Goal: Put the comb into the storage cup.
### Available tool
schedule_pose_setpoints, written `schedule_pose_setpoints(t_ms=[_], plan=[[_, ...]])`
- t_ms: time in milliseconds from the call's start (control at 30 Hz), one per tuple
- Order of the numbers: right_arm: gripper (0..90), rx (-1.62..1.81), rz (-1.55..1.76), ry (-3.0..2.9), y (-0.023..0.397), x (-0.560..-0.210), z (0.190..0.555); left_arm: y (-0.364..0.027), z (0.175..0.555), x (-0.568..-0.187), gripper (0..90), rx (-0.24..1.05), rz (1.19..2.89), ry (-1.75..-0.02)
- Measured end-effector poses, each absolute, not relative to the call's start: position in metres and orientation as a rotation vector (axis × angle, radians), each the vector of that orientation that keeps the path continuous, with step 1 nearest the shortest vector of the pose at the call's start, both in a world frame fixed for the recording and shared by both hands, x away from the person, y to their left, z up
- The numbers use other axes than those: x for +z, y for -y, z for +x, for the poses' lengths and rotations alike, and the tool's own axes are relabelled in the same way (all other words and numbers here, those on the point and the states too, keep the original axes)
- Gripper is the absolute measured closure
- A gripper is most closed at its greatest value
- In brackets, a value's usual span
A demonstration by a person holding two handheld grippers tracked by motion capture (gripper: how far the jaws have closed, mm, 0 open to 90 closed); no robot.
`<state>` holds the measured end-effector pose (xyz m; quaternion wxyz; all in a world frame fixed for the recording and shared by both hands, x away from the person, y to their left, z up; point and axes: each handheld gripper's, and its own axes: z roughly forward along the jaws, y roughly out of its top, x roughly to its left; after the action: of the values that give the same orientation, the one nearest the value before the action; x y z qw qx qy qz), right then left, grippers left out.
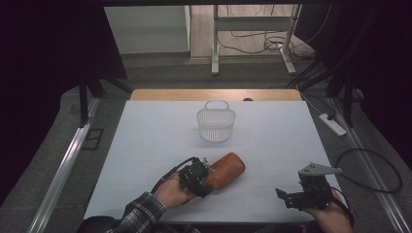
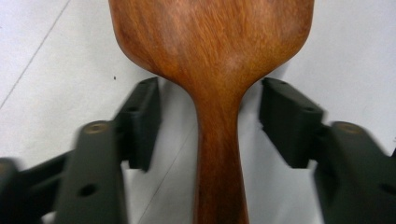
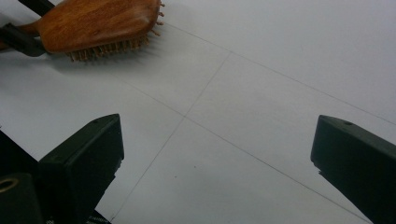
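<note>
The left gripper (image 2: pixel 205 121) is standing open, its jaws flanking, not touching, the narrow handle of a reddish-brown wooden paddle hairbrush (image 2: pixel 212 60), lying bristles-down on the white table (image 1: pixel 145 145) near the front edge. The right gripper (image 3: pixel 217 154) is gaping wide, holding nothing, well apart. A white wire basket (image 1: pixel 216 124) is sitting beyond.

Wooden hairbrush (image 2: pixel 212 56): in the left gripper view its paddle head is cut off by the top edge and its handle by the bottom edge. In the high view the left gripper (image 1: pixel 197 175) covers the handle. In the right gripper view the brush's handle end runs past the left edge. Beyond the brush, the wire basket's (image 1: pixel 216 121) contents are too small to tell.
</note>
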<state>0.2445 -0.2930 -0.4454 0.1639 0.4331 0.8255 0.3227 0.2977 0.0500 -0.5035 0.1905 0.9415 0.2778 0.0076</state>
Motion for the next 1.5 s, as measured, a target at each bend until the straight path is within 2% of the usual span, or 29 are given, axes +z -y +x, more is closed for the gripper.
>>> schedule_pose_setpoints(t_ms=[267, 467, 767, 1500], plan=[[3.0, 0.920, 1.235, -2.353, 0.293, -0.445, 0.244, -0.051, 0.298, -0.504, 63.7, 0.002, 2.660, -0.785], [3.0, 0.919, 1.233, -2.353, 0.293, -0.445, 0.244, -0.052, 0.297, -0.503, 70.4, 0.013, 2.666, -0.794], [3.0, 0.922, 1.232, -2.352, 0.293, -0.445, 0.244, -0.058, 0.300, -0.501, 72.1, -0.034, 2.640, -0.783], [3.0, 0.924, 1.230, -2.352, 0.293, -0.445, 0.244, -0.065, 0.299, -0.495, 72.2, -0.006, 2.578, -0.760]])
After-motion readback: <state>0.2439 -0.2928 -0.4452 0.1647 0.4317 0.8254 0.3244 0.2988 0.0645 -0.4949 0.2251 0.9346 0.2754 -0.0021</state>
